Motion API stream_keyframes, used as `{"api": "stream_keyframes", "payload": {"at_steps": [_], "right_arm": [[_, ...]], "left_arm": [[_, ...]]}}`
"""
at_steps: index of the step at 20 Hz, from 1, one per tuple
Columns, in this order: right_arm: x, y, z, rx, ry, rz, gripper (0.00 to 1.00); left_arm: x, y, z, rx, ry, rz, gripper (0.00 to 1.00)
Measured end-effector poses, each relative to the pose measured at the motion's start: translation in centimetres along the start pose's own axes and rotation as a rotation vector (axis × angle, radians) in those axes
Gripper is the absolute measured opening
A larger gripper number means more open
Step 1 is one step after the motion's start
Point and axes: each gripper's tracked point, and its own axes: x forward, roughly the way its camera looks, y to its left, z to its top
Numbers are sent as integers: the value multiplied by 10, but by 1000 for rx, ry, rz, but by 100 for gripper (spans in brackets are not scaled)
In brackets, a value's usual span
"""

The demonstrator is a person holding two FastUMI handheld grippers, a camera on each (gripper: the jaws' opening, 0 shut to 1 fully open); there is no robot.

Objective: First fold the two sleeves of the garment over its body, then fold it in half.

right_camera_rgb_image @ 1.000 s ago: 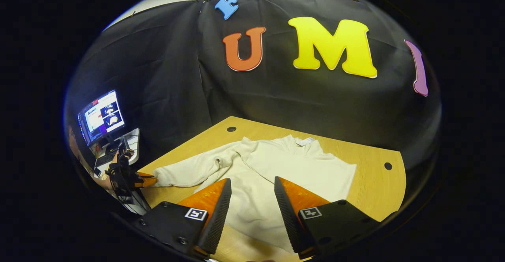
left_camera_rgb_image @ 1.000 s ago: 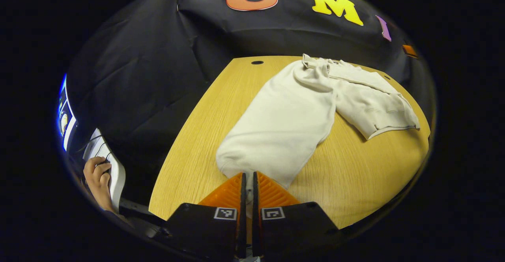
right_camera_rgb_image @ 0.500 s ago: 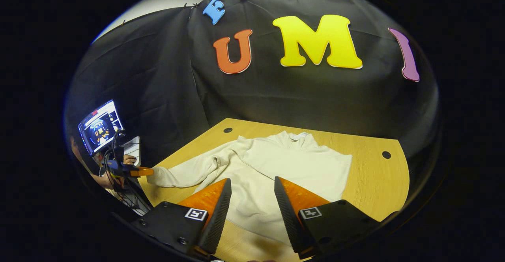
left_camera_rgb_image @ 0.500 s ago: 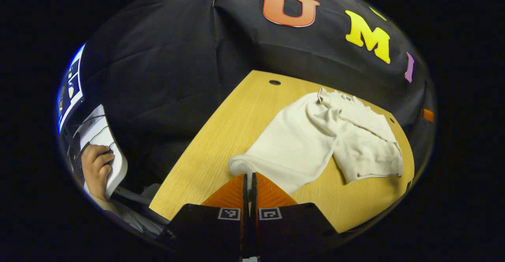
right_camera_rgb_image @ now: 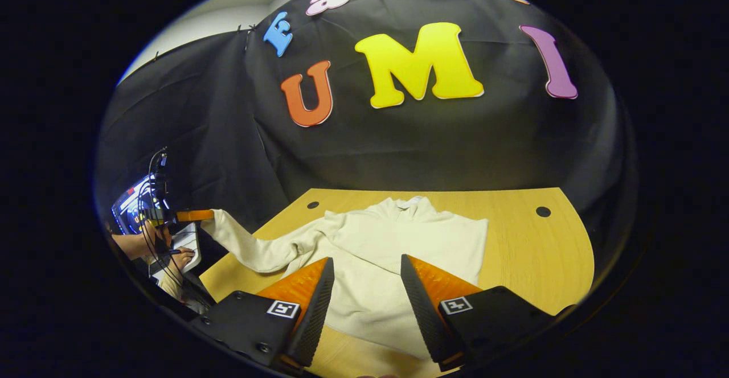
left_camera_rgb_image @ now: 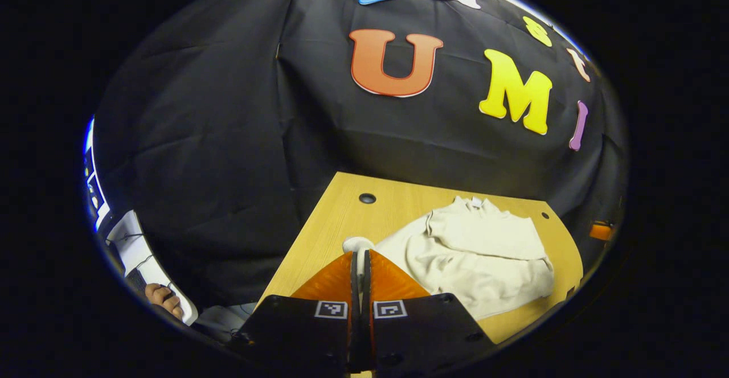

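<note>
Sleeve cuff (left_camera_rgb_image: 357, 245) pinched in left gripper (left_camera_rgb_image: 359, 259) jaws (lifted off tabletop (right_camera_rgb_image: 535, 253)); right gripper (right_camera_rgb_image: 364, 287) jaws wide above cream garment (right_camera_rgb_image: 393, 253).

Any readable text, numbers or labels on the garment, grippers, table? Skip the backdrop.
No readable text.
Cream long-sleeved garment: white neck tag, too small to read.
Left gripper, right gripper: black-and-white square markers, patterns only, no characters.
Monitor: blurred.
Wooden table: none.
</note>
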Motion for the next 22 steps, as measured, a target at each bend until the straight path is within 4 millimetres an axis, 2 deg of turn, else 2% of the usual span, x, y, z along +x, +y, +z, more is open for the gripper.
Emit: {"api": "stream_keyframes", "payload": {"at_steps": [1,9,11,13,15,17,20,22], "right_arm": [[-4,-6,2,12,-11,-12,74],[-42,-53,13,46,-88,-126,74],[-51,-63,17,59,-105,-148,74],[-60,-73,19,76,-122,-170,74],[-69,-83,21,95,-137,-187,74],[-79,-91,23,110,-151,-206,74],[-96,-105,19,107,-160,-244,74],[-105,-113,13,108,-164,-263,74]], "left_arm": [[7,-9,16,5,-10,-18,3],[48,-97,153,3,-129,-199,2],[57,-135,180,54,-162,-262,3],[59,-185,203,112,-188,-338,3],[59,-240,216,159,-204,-423,2],[61,-292,217,206,-208,-505,2],[71,-365,190,227,-158,-619,2],[80,-406,170,230,-116,-672,2]]}}
